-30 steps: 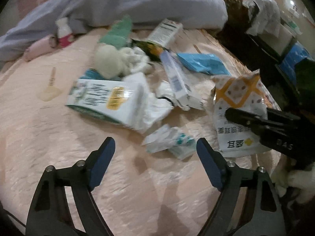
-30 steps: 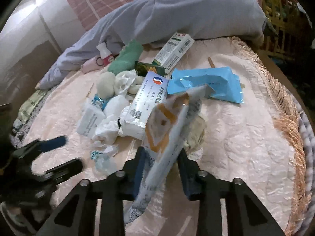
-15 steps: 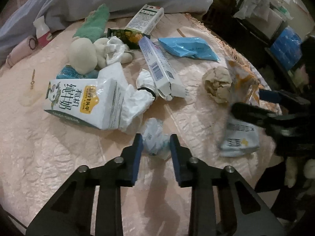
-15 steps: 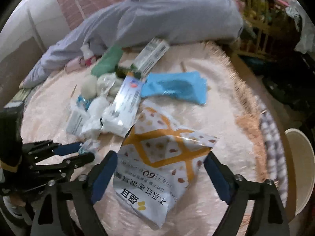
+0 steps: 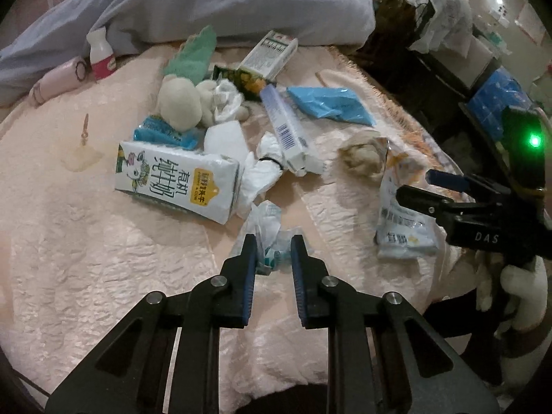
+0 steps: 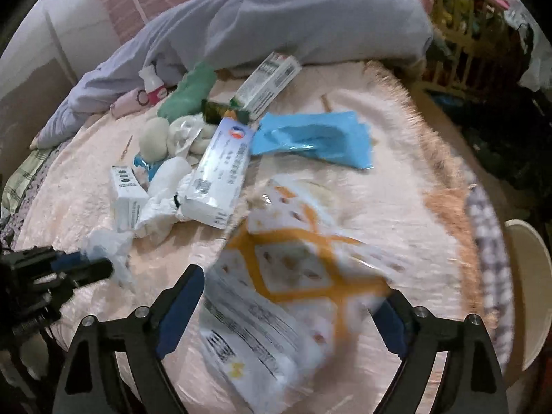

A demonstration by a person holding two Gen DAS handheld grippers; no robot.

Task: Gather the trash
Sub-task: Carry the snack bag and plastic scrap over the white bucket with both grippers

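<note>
Litter lies on a pink bedspread. My left gripper points down at a crumpled clear plastic wrapper; its jaws are closing and the blue pads press the wrapper's lower end. From the right wrist view the same gripper shows at the left with the wrapper at its tips. My right gripper stands open. A white and orange snack bag, blurred, lies loose between its wide-spread fingers. The left wrist view has the right gripper above that bag.
Behind lie a milk carton, a long white box, a blue plastic bag, a brown paper ball, a plush toy and a grey-blue quilt. The fringed bed edge runs on the right, a white bin rim beyond it.
My left gripper went from wide open to closed around the crumpled wrapper and rose slightly. My right gripper opened and let go of the snack bag, which now lies flat.
</note>
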